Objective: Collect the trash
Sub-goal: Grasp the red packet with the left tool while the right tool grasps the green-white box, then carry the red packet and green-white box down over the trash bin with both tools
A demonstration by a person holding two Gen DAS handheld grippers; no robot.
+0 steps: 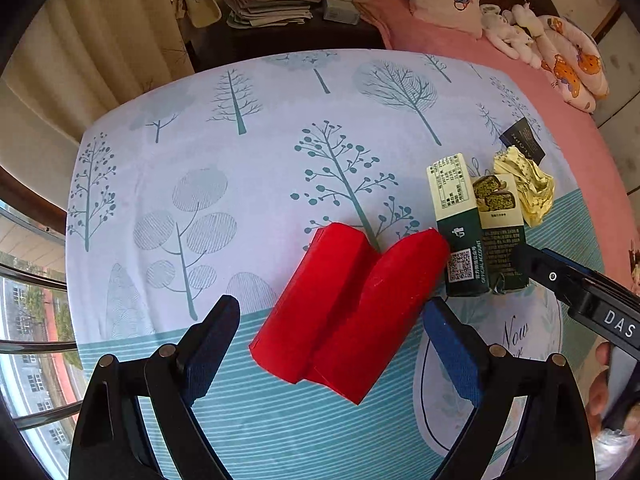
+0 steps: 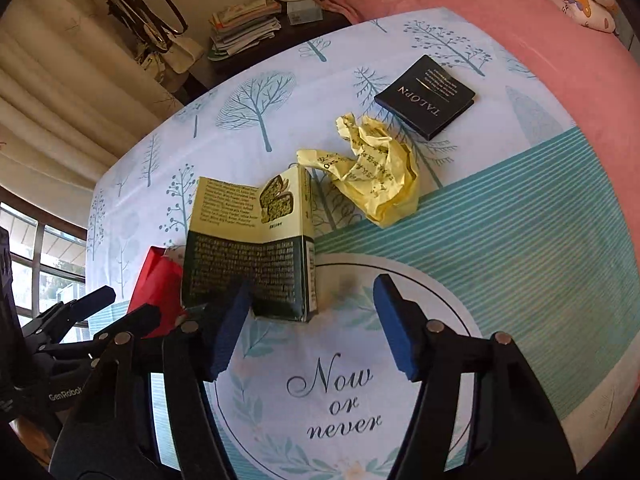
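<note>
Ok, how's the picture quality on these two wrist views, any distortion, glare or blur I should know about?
Left wrist view: strong fisheye bending curves the tablecloth edges, dark corners; the red box is sharp and evenly lit; the gold wrapper glints. Right wrist view: same bulge and vignette; the green snack box and black packet print stay legible, the window is bright but not blown out.

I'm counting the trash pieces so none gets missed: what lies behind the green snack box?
Behind the green snack box lies a crumpled yellow wrapper, and farther back a flat black packet. Whether anything lies under the box or the wrapper cannot be seen.
</note>
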